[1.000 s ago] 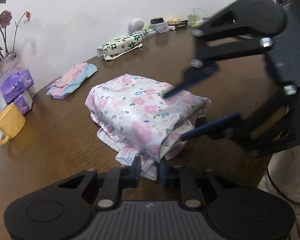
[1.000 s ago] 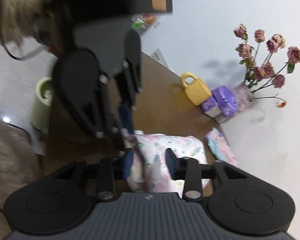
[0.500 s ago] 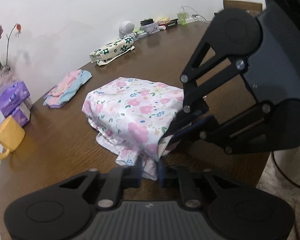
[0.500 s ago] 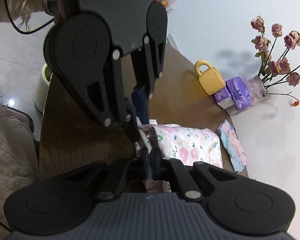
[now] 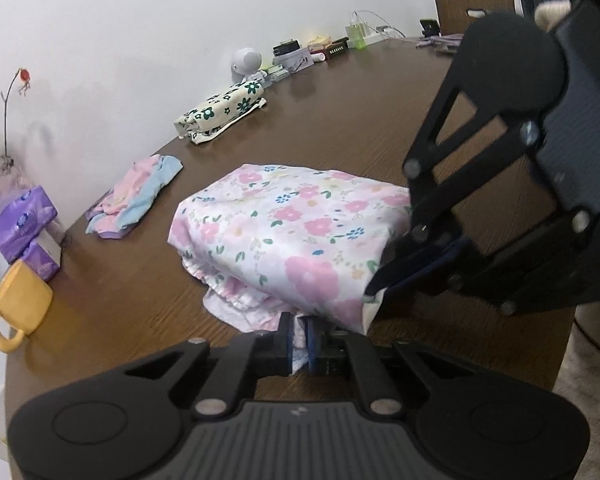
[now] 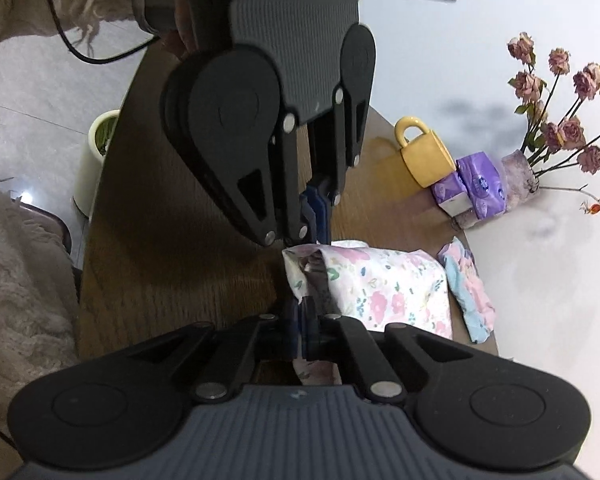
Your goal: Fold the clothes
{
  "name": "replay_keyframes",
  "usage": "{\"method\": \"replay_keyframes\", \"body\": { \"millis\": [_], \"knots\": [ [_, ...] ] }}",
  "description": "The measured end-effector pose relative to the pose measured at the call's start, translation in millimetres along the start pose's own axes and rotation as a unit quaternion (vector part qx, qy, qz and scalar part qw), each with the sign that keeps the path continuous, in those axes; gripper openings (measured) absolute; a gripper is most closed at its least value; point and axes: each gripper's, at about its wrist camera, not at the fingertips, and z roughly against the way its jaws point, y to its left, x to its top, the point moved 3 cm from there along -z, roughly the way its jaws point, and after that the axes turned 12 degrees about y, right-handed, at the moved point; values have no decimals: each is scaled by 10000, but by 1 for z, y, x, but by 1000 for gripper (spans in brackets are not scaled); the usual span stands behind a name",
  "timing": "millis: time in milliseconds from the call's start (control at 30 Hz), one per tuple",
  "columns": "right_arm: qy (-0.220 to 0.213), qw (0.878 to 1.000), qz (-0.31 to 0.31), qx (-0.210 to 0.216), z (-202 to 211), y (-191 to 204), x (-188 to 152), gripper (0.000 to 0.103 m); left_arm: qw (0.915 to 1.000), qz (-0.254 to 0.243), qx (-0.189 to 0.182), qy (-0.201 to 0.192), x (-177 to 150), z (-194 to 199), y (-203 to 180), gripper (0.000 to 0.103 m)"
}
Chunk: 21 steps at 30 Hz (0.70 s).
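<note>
Mug [image 5: 18,305] in yellow is seen lying on its side at nine o'clock of the left wrist view, with purple tissue packs [image 5: 25,229] just beyond it toward ten o'clock and a vase of dried roses [image 6: 556,136] behind those against the wall. A small pink and blue folded garment [image 5: 134,198] is laid near the packs, and a cream cloth with dark flowers [image 5: 222,113] is set farther off toward twelve o'clock. The floral garment [image 5: 296,240], white with pink blooms, is heaped in a loose fold at the middle of the brown bench [image 5: 112,300]. Its near hem at six o'clock is pinched by the left tongs [image 5: 299,338], whose blue pads are closed on the cloth. Its corner toward three o'clock is clamped by the right tongs [image 5: 374,290], also closed on the fabric. In the right wrist view the right tongs [image 6: 302,326] are shown gripping a fold at six o'clock, with the left tongs [image 6: 316,222] met at twelve o'clock above the same bundle [image 6: 380,292].
</note>
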Motion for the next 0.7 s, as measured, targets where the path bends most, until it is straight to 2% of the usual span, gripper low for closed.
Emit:
{"method": "replay_keyframes", "body": {
  "millis": [33, 67, 133, 300, 333, 433, 467, 633, 700],
  "knots": [
    [-9, 10000, -48, -22, 0, 0, 0, 6, 9999, 116, -48, 5, -3, 3, 3, 27],
    [-19, 9999, -99, -47, -1, 0, 0, 10, 9997, 237, -96, 10, -5, 6, 6, 44],
    [-56, 9997, -223, -86, 1, -5, -1, 15, 9988, 457, -179, -30, -12, 13, 13, 52],
    [-36, 9991, -415, -124, -3, -6, 2, 16, 9959, 843, -323, -81, -20, 21, 28, 51],
    [-20, 9989, -449, -138, -4, -6, 3, 16, 9958, 831, -387, -82, -19, 19, 28, 46],
    [35, 9985, -528, -123, -7, -8, 4, 9, 9952, 697, -681, -49, -16, 12, 24, 17],
    [49, 9985, -523, -125, -7, -8, 4, 8, 9954, 598, -745, -46, -14, 10, 21, 14],
    [101, 9986, -481, -190, -4, -10, -6, 8, 9963, 203, -834, -90, -5, 7, 4, 13],
    [159, 9976, -654, -141, 2, -15, -19, 11, 9960, 86, -878, -108, -1, 6, -3, 13]
  ]
}}
